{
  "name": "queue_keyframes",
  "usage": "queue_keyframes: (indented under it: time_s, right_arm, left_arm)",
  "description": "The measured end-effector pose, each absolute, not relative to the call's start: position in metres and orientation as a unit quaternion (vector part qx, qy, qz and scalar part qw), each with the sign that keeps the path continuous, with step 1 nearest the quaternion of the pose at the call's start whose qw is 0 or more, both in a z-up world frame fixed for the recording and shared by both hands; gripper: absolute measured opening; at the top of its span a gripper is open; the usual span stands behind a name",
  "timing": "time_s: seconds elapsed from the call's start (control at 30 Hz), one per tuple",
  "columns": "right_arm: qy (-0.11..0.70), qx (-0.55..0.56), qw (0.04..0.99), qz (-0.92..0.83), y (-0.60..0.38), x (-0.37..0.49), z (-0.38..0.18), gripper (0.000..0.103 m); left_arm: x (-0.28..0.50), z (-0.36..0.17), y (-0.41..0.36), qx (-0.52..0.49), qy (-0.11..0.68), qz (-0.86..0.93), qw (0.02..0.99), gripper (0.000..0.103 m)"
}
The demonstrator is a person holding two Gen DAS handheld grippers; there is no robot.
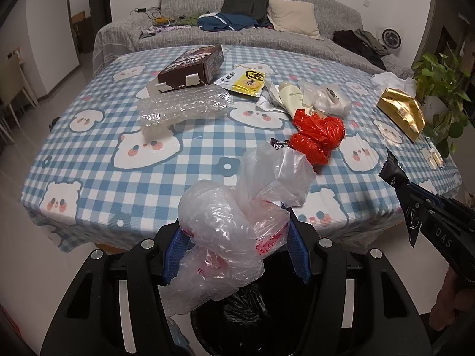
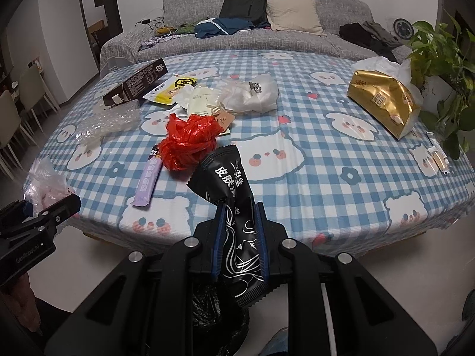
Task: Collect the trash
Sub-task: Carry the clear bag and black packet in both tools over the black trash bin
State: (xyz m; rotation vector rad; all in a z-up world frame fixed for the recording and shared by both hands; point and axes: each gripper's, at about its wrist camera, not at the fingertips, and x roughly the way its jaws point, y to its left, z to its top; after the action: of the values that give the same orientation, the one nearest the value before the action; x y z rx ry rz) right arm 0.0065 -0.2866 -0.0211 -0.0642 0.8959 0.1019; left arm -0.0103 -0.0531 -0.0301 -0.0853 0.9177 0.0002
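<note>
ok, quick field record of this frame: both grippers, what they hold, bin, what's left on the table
left gripper: shut on clear plastic bag, held above the bin
right gripper: shut on black sachet, also over the bin
bin: black liner, below both grippers, at the table's near edge
table: blue checked cloth with bear print
left on table: red plastic bag, purple wrapper, bubble wrap, brown box, yellow packet, gold pack
</note>
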Motion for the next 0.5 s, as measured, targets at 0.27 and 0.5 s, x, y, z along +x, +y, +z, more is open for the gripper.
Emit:
queue_keyframes:
  time_s: [0.27, 0.5]
  right_arm:
    - [0.426, -0.025, 0.903, 0.049, -0.287, -0.014, -0.021, 0.019]
    - [0.427, -0.024, 0.903, 0.043, -0.283, -0.033, -0.03, 0.019]
  left_arm:
    - [-0.034, -0.031, -0.047, -0.051, 0.441, -0.001, 0.896, 0.058]
    - [-0.053, -0.037, -0.045, -0.048, 0.442, -0.003, 0.896, 0.058]
